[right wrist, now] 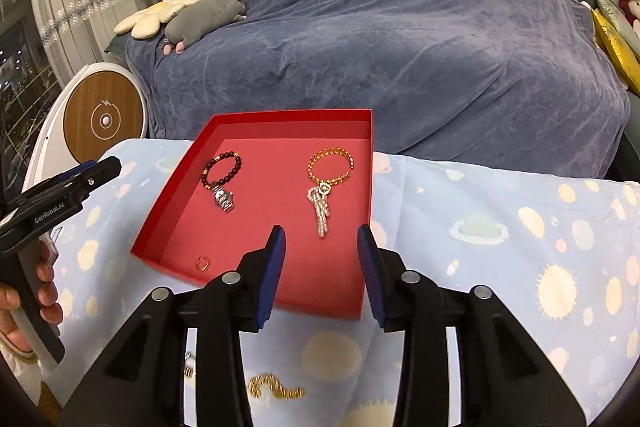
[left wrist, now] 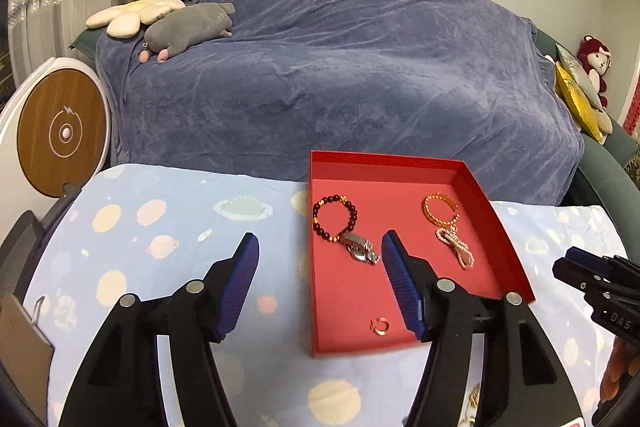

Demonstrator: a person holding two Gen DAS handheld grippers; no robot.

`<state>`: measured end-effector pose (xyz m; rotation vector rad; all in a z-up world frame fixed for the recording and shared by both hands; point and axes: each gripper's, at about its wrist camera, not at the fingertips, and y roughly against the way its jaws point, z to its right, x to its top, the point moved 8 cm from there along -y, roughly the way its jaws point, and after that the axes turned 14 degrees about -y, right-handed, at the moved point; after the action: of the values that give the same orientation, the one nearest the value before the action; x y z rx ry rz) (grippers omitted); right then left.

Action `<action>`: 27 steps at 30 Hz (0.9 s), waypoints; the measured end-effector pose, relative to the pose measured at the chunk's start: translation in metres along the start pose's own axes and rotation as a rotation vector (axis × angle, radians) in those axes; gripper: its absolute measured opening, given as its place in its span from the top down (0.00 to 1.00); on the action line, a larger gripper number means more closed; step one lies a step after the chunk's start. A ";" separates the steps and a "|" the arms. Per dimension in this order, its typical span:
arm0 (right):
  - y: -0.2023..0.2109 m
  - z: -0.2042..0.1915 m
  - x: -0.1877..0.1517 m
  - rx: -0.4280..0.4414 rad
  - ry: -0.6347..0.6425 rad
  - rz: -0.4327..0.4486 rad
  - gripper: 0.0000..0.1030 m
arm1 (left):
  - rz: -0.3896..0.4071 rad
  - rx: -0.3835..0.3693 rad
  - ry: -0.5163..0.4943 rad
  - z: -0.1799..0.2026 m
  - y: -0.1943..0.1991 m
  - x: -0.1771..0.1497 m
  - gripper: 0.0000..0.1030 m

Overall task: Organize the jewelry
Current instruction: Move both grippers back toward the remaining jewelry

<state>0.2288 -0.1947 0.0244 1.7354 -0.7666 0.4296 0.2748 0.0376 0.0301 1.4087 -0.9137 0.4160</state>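
A red tray (left wrist: 516, 259) (right wrist: 160, 227) sits on the planet-print cloth. In it lie a dark bead bracelet (left wrist: 334, 217) (right wrist: 222, 169), a silver watch (left wrist: 362, 247) (right wrist: 223, 199), a gold bracelet (left wrist: 439, 211) (right wrist: 330, 165), a pearl strand (left wrist: 456, 247) (right wrist: 322, 209) and a small gold ring (left wrist: 380, 326) (right wrist: 203, 263). A gold chain (right wrist: 276, 389) lies on the cloth below my right gripper. My left gripper (left wrist: 318, 247) is open and empty at the tray's left wall. My right gripper (right wrist: 321, 233) is open and empty over the tray's near edge.
A blue-covered sofa (left wrist: 340, 67) with plush toys (left wrist: 188, 31) stands behind the table. A round white and wood device (left wrist: 56, 131) stands at the left. A brown card box (left wrist: 20, 347) sits at the table's left edge.
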 end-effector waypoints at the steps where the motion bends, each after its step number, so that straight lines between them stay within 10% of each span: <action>1: 0.011 0.001 -0.007 0.002 -0.001 -0.001 0.63 | -0.002 0.003 -0.001 0.002 0.010 -0.006 0.37; 13: 0.061 0.014 -0.112 0.028 -0.067 -0.071 0.58 | -0.082 -0.081 0.011 0.042 0.058 -0.105 0.34; 27: 0.024 0.012 -0.144 0.011 -0.017 -0.188 0.58 | -0.126 -0.241 -0.338 0.106 0.013 -0.144 0.34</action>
<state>0.1067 -0.1707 -0.0538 1.8046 -0.6075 0.2923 0.1461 -0.0237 -0.0782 1.3243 -1.1005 -0.0315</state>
